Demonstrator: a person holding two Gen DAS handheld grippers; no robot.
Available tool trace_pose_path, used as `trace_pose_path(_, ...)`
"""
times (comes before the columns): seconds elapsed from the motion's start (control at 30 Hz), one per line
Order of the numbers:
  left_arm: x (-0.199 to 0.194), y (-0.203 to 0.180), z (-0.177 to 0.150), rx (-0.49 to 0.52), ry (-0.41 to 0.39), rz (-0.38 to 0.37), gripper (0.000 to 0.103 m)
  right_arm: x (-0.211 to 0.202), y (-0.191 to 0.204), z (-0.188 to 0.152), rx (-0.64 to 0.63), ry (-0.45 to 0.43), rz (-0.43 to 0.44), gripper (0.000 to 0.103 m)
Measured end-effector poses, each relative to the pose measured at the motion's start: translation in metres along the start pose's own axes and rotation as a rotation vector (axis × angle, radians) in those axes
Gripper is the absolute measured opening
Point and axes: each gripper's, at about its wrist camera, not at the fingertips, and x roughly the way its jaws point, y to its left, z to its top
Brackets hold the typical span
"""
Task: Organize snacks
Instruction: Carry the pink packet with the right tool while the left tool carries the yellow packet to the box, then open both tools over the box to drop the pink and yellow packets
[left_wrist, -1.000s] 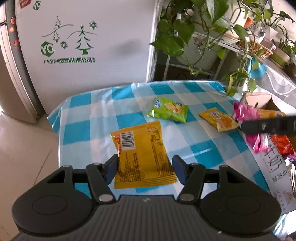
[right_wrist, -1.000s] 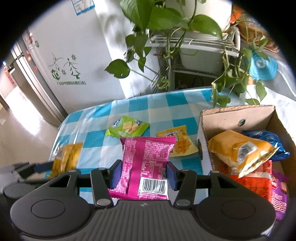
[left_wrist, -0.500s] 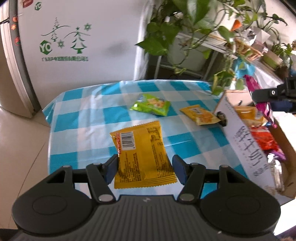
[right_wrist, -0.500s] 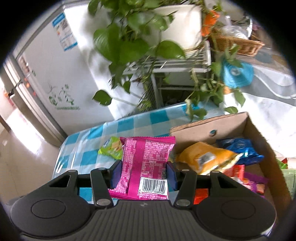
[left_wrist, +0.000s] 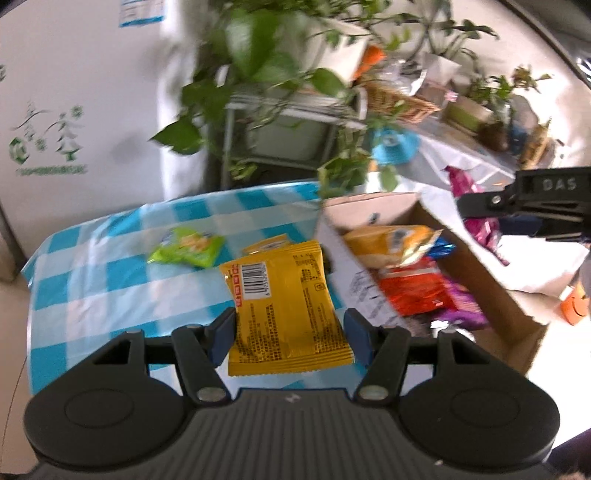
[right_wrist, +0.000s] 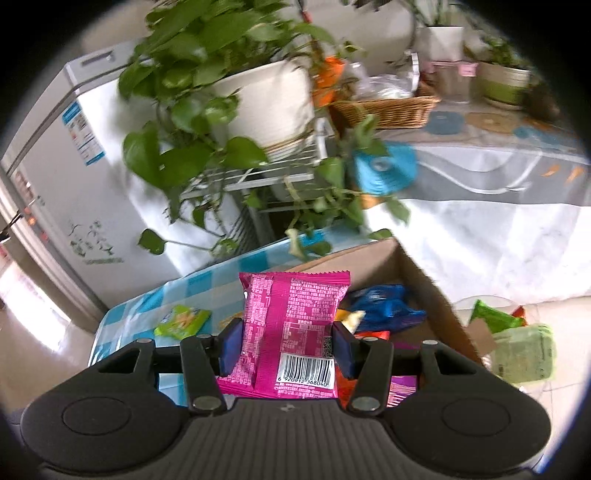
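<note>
Left gripper (left_wrist: 290, 334) is clamped on a yellow packet (left_wrist: 284, 306), held above the checked tablecloth (left_wrist: 96, 266) just beside the cardboard box (left_wrist: 369, 295). Right gripper (right_wrist: 287, 349) is clamped on a pink packet (right_wrist: 291, 332), held over the same box (right_wrist: 439, 295). The box contains orange, red, blue and purple packets. A green packet (left_wrist: 186, 251) lies on the tablecloth, apart from the box.

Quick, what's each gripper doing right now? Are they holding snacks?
Left gripper: closed, holding the yellow snack packet.
Right gripper: closed, holding the pink snack packet.
</note>
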Motion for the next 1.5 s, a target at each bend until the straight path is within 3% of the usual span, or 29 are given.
trace_pose_path(0.27,0.006,-0.053,0.011,0.066,-0.006,-0.072,0.062,-0.018,-0.03,0.001,0.067,-0.042,-0.05,0.057)
trace_pose_path(0.83,0.037,-0.129,0.008,0.16,0.049,-0.151,0.063,-0.024,-0.059,0.0,0.13,-0.031,-0.115,0.058)
trace_pose_path(0.93,0.038,-0.137,0.008,0.19,0.048,-0.148,0.075,-0.025,-0.061,0.0,0.14,-0.035,-0.121,0.06)
trace_pose_path(1.13,0.034,-0.139,0.009,0.212,0.027,-0.12,0.087,-0.027,-0.062,0.001,0.16,-0.052,-0.128,0.072)
trace_pose_path(1.5,0.028,-0.127,0.015,0.232,0.022,-0.078,0.088,-0.024,-0.056,0.003,0.154,-0.059,-0.109,0.076)
